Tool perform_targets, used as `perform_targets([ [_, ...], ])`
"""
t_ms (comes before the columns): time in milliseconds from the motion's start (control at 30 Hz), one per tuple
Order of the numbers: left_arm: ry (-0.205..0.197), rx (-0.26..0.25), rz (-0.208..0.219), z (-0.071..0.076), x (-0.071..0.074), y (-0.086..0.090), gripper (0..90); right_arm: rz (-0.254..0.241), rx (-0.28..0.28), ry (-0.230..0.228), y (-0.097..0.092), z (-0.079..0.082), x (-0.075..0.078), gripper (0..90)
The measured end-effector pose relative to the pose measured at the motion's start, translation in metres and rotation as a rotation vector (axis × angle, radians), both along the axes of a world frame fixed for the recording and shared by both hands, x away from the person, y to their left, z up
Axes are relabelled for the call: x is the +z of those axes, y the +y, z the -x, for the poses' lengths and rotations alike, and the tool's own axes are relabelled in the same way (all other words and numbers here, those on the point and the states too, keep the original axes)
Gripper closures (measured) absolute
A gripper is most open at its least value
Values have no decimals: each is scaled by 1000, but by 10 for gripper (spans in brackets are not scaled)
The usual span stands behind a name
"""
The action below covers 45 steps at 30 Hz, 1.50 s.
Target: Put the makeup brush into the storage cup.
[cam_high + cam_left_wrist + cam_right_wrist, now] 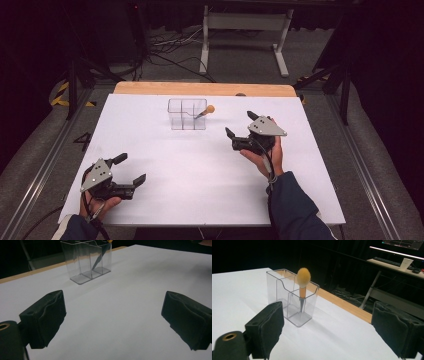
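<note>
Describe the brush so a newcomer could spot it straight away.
On the white table, toward the far wooden edge, stands a clear divided holder. The brush leans in its compartment nearest the right gripper, head up. Its fluffy yellow-orange tip pokes above the rim, the sole coloured thing there.

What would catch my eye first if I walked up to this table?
Probably the orange-tipped brush standing tilted in a clear plastic organizer near the far middle of the white table. Next, the two black hand-held grippers, both open: the left gripper near the front-left corner, the right gripper right of the organizer.
</note>
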<state>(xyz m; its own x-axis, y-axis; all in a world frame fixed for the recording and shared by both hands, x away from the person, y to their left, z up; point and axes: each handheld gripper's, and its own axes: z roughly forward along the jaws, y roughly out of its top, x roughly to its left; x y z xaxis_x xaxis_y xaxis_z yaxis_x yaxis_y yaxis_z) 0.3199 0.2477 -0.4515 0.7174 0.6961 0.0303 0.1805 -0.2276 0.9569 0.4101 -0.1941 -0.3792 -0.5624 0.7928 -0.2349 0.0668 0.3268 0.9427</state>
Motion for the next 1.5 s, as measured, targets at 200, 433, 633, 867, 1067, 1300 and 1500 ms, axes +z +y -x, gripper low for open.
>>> perform_targets([
  [200, 0, -1, 0, 0, 0, 0, 65, 1, 10, 3, -4, 5, 0, 118],
  [433, 2, -4, -2, 1, 0, 0, 63, 8, 26, -6, -6, 11, -1, 108],
  [633, 0, -3, -5, 1, 1, 0, 63, 14, 38, -25, -7, 18, 0, 97],
  [867, -6, -5, -7, 1, 1, 0, 63, 13, 48, -46, -9, 25, 0, 102],
  [1067, -3, -8, -7, 1, 1, 0, 63, 30, 56, -53, -12, 29, -2, 89],
  [1300, -6, -5, -1, 1, 1, 0, 63, 36, 59, -60, -14, 34, -3, 82],
  [1500, -7, -5, 1, 1, 1, 0, 62, 32, 59, -60, -20, 37, -3, 71],
])
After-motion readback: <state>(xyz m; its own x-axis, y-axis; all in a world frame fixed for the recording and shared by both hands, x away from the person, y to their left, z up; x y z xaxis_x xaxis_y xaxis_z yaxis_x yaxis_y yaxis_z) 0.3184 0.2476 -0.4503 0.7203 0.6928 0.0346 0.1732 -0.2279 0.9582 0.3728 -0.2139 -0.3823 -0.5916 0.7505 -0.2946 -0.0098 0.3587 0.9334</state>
